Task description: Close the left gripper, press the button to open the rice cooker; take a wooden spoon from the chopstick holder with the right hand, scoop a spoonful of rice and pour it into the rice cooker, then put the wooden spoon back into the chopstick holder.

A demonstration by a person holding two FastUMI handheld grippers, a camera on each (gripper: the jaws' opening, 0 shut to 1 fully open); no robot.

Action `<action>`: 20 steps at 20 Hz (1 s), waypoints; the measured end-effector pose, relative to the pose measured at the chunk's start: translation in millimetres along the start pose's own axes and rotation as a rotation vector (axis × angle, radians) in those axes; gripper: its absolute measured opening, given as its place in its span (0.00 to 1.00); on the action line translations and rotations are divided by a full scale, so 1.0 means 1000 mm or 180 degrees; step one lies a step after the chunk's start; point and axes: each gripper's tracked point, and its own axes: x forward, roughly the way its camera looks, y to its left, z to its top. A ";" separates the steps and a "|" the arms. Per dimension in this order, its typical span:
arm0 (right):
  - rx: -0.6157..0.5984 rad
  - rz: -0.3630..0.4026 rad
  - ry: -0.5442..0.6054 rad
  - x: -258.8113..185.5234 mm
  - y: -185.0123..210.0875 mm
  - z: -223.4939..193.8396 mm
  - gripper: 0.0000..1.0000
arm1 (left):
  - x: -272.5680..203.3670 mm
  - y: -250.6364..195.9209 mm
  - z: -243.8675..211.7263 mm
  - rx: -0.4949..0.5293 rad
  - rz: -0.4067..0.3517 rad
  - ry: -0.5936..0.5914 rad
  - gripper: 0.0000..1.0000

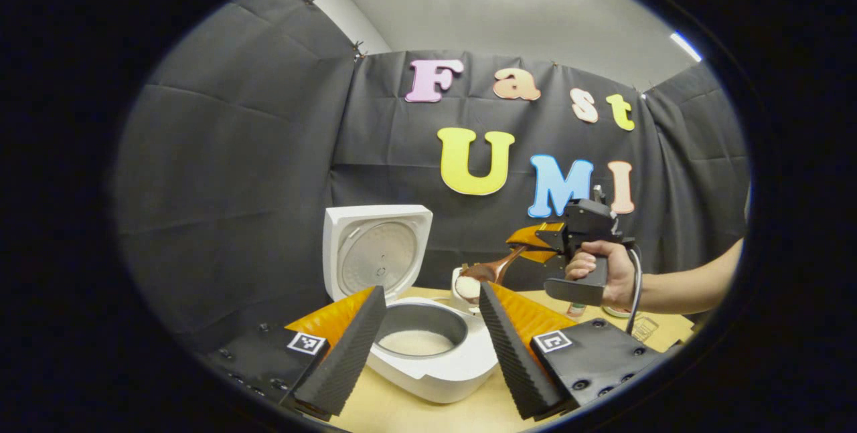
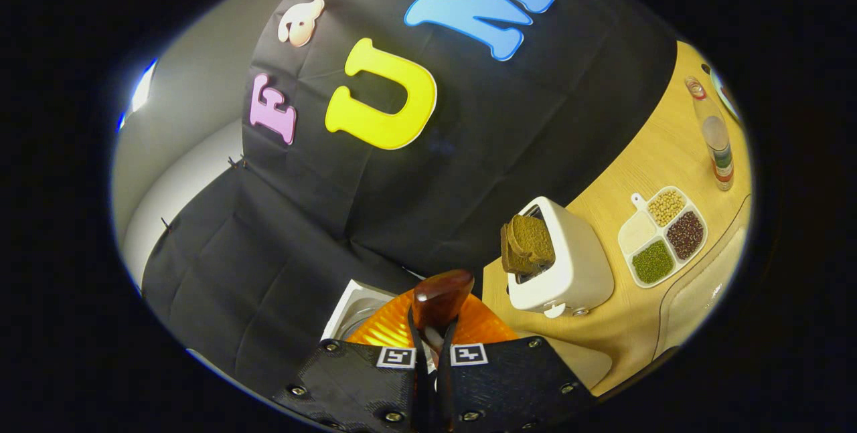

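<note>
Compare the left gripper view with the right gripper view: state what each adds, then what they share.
Left gripper view: the open left tool, the white rice cooker's grey inner pot with rice inside, and a hand holding the right tool.
Right gripper view: a white toaster with brown bread slices, a white four-compartment dish of grains, a tall clear bottle.
Both: the dark wooden spoon clamped in the right tool, the cooker's raised lid, the pale wooden table.

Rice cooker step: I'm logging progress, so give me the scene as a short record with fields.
rice cooker: on the table, lid up
inner pot: white rice at the bottom
wooden spoon: clamped by the handle in the right gripper, bowl just right of the cooker
left gripper: open, fingers either side of the cooker
toaster: bread in its slot
</note>
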 end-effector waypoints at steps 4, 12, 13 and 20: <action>-0.0385 0.0012 0.0149 0.021 0.016 -0.023 0.05 | -0.002 0.005 -0.004 -0.0005 0.0052 -0.0021 0.96; -0.1203 0.0015 0.0356 0.051 0.036 -0.063 0.05 | -0.005 0.011 -0.006 -0.0031 0.0187 0.0015 0.96; -0.1294 0.0015 0.0372 0.053 0.036 -0.067 0.05 | -0.006 0.012 -0.004 -0.0045 0.0203 0.0009 0.96; -0.2286 0.0205 0.0466 0.057 0.068 -0.089 0.05 | -0.011 0.017 -0.012 -0.0046 0.0253 0.0025 0.97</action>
